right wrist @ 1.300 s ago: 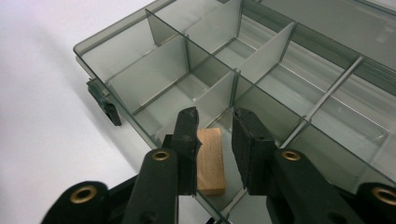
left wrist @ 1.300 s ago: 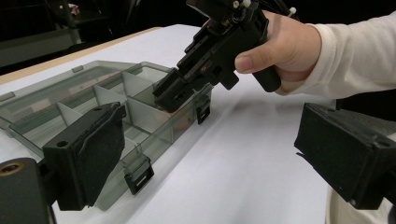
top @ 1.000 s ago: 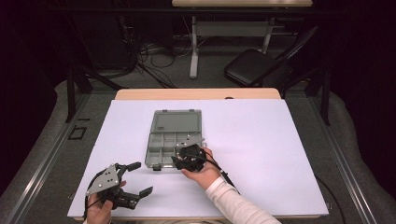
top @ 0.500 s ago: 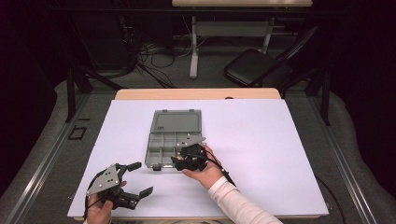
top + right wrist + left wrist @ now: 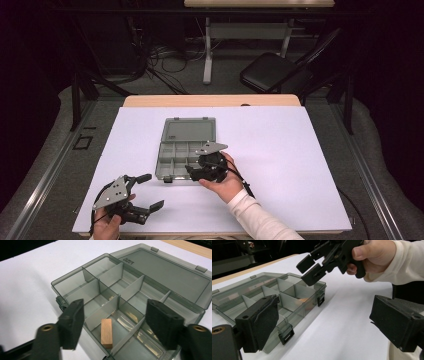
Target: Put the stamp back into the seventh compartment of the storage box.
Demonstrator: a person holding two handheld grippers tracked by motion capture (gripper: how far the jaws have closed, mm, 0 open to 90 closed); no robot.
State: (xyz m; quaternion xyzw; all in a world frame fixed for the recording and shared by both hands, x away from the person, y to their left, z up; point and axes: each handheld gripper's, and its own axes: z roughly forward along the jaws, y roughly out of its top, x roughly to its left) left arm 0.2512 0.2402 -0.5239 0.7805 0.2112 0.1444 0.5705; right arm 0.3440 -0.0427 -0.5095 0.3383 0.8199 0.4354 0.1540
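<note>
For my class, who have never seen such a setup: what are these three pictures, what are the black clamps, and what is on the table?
A person holds a hand-operated clamp in each hand. One camera looks down from above; another rides on each tool, looking along its jaws. On the white table lies an open grey compartment box. The right tool hangs over it; its jaws have just been opening and hold nothing. A small wooden block lies in a compartment below them. The left tool waits beside the box, open and empty.

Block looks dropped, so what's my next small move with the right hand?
Probably lift the right tongs straight up. Their jaws have just been opening, and the wooden block lies flat in a compartment of the organizer box, free of both pads.
</note>
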